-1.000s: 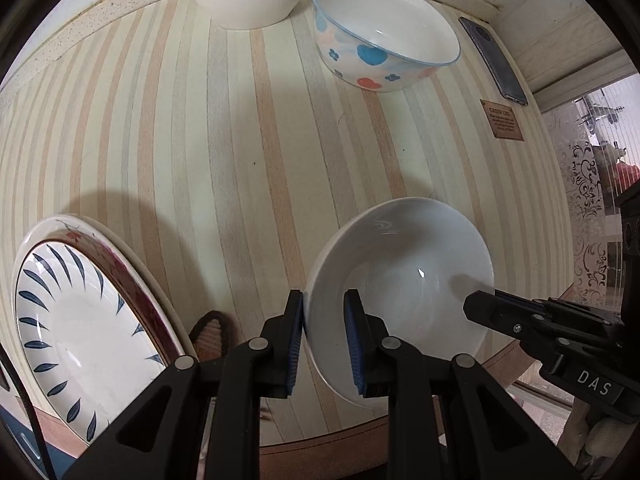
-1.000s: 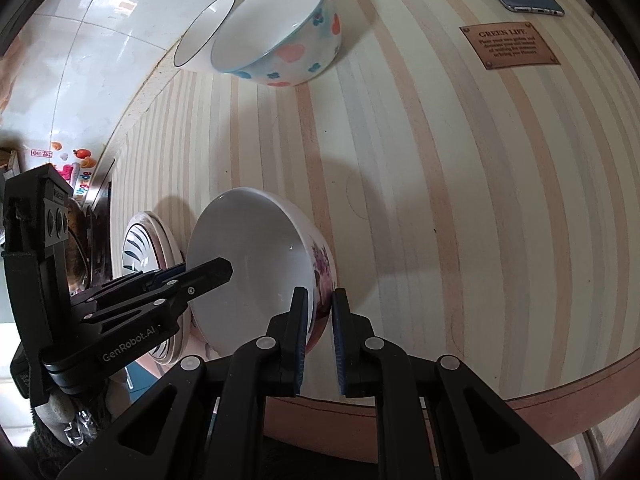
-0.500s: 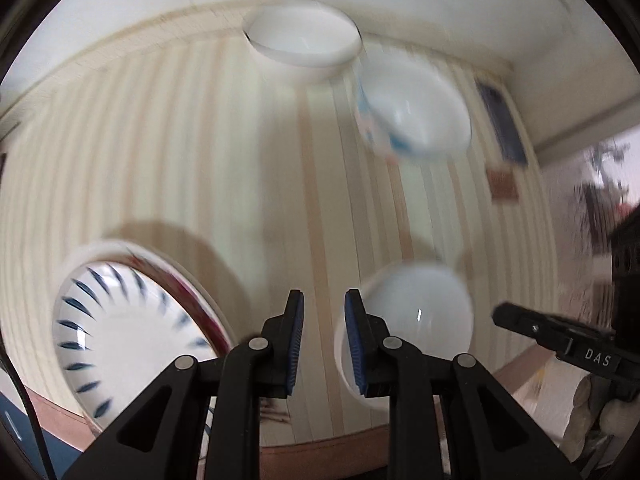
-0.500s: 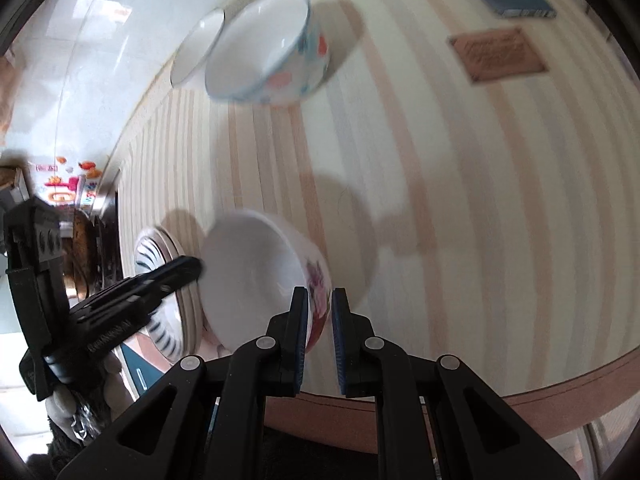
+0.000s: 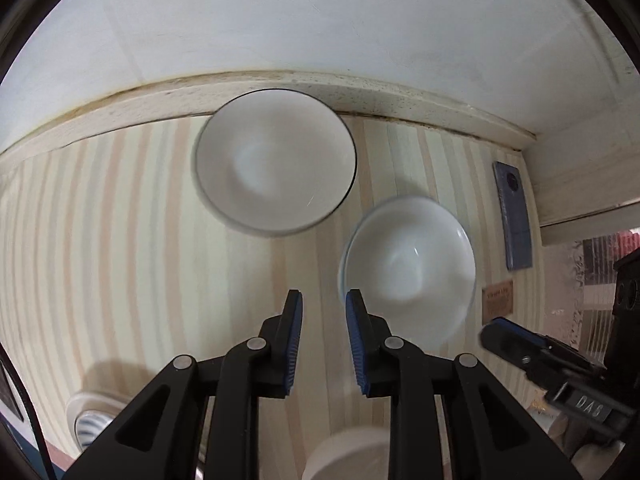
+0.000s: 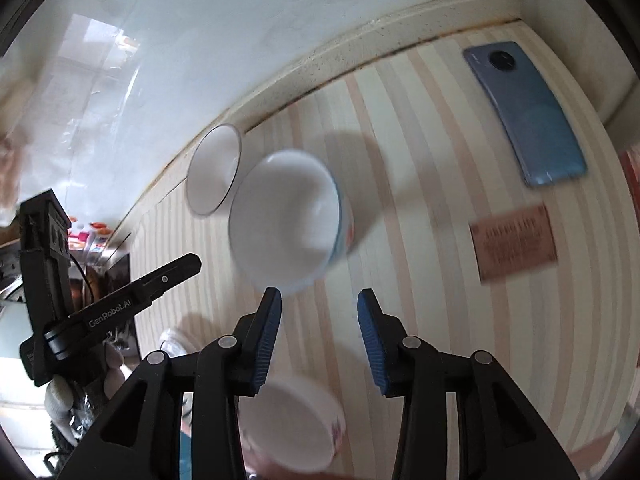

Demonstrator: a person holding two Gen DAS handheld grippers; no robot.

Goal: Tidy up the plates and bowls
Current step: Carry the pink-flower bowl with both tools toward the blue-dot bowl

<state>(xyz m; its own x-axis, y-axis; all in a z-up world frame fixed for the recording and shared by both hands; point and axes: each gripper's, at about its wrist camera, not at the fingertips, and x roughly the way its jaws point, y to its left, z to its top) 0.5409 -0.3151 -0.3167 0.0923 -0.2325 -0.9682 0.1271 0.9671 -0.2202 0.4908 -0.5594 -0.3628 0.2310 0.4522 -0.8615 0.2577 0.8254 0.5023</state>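
A white bowl with a dark rim (image 5: 275, 162) stands near the back wall; it also shows in the right wrist view (image 6: 213, 174). A blue-rimmed spotted bowl (image 5: 408, 266) stands to its right, also in the right wrist view (image 6: 286, 226). The white flowered bowl (image 6: 294, 424) sits on the table near the front edge, below the right gripper; its rim shows in the left wrist view (image 5: 348, 454). My left gripper (image 5: 320, 320) is open and empty above the table. My right gripper (image 6: 318, 316) is open and empty. A blue-patterned plate (image 5: 90, 426) lies at lower left.
A blue phone (image 6: 526, 114) lies at the back right, also in the left wrist view (image 5: 514, 220). A brown card (image 6: 512, 242) lies in front of it. The striped table (image 5: 140, 240) meets a white wall at the back.
Both grippers have let go of the white flowered bowl, which now rests on the table. Both have lifted and moved forward toward the two far bowls. The right jaws opened wide.
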